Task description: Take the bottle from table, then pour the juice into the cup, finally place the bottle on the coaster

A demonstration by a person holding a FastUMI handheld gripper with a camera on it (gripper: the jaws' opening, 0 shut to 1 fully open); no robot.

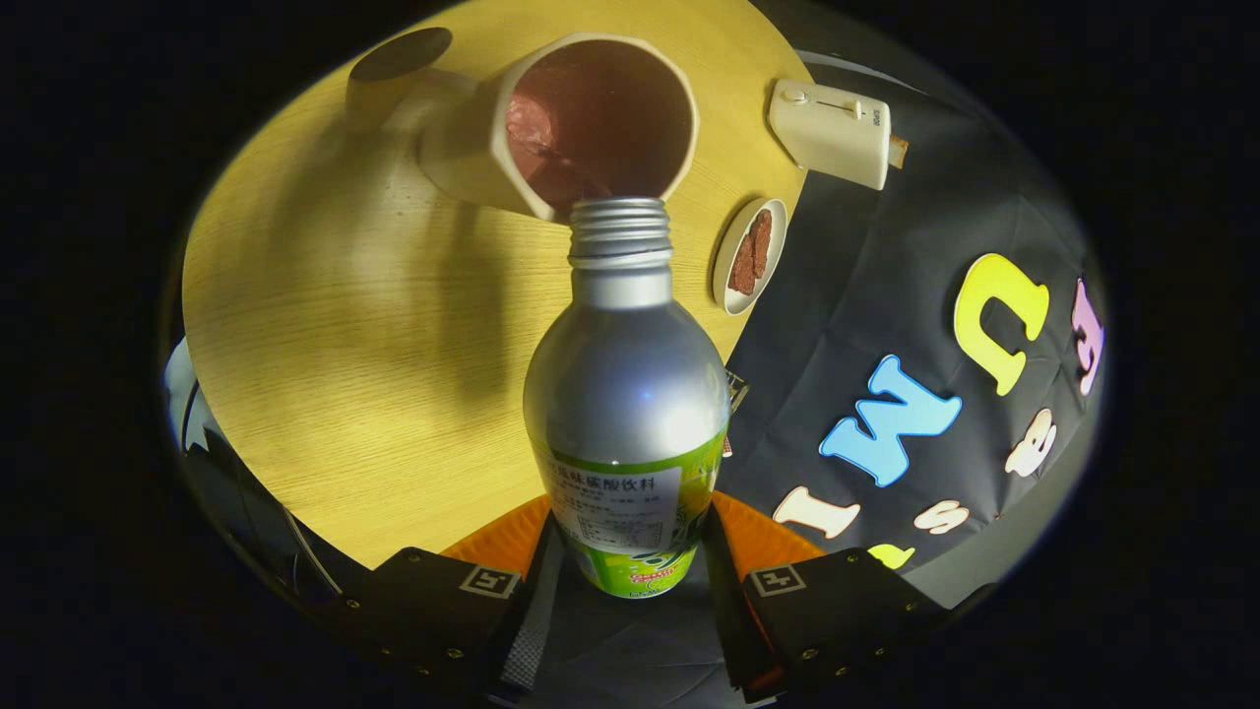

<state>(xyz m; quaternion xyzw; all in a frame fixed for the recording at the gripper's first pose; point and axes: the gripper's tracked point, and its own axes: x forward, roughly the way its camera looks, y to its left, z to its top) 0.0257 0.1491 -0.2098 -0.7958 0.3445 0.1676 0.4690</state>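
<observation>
Tool (630, 581) clamped on bottle (627, 394), both fingers pressing its label end; bottle tipped, uncapped neck at rim of cup (591, 118) on table (345, 325); coaster (399, 54) beyond cup.

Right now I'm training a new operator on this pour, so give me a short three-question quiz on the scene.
1. True or false: the gripper is shut on the silver aluminium bottle with the green label.
2. The bottle's threaded mouth points at: A) the cream ceramic cup, B) the small oval dish, C) the white box-shaped device.
3. Fill in: the bottle's cap is ___.

Key: 1 true; 2 A; 3 off.
</observation>
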